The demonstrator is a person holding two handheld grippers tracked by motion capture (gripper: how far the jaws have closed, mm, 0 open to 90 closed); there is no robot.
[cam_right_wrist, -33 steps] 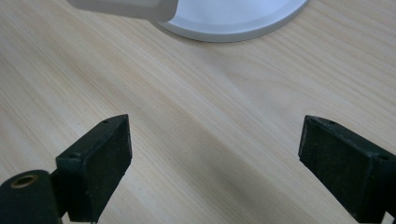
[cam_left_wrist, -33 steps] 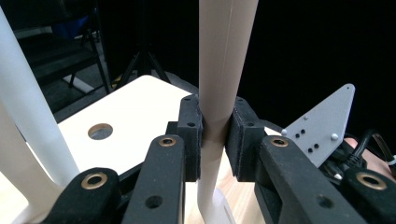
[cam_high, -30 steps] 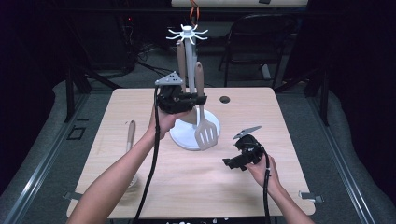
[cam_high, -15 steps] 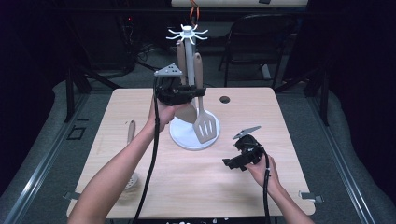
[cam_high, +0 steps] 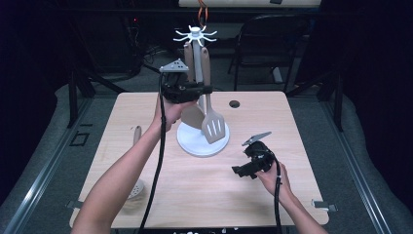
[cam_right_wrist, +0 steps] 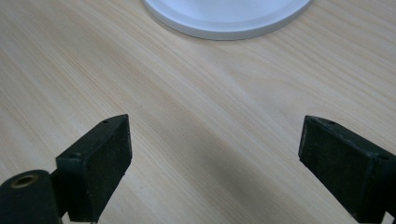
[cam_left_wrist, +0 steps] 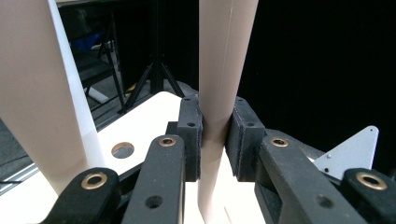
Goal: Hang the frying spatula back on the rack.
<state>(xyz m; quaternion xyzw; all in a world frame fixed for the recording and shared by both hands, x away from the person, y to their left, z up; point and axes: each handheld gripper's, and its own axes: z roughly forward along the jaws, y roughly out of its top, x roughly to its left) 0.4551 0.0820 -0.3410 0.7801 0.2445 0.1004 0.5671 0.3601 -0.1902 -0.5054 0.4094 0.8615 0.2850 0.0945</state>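
High view: the left claw [cam_high: 195, 91] is raised above the pale wooden tabletop [cam_high: 146, 117], level with the upper part of the white utensil stand with a round base and a star-shaped crown of hooks [cam_high: 197, 36]; its jaws reach toward the stand's post and close on the handle of a beige spatula [cam_high: 194, 114] whose blade hangs just below the claw; right beside it, on the far side from the hand, a beige slotted turner [cam_high: 214, 127] hangs from the crown with its blade low over the white base; a beige slotted spoon [cam_high: 136, 187] lies flat on the tabletop well below and to the left of this claw, partly under the left forearm; the right claw [cam_high: 238, 170] sits low near the tabletop, to the right of the base and apart from it.

Left gripper view: the 2 black pads press on the beige spatula's handle [cam_left_wrist: 219, 84] from both sides, narrowly parted by its width alone; a second beige handle [cam_left_wrist: 42, 93] stands upright to the left of the jaws, untouched.

Right gripper view: the right claw [cam_right_wrist: 212, 158] stands wide open with bare wood between its 2 pads; the stand's white round base [cam_right_wrist: 224, 18] lies ahead of it, apart from it.
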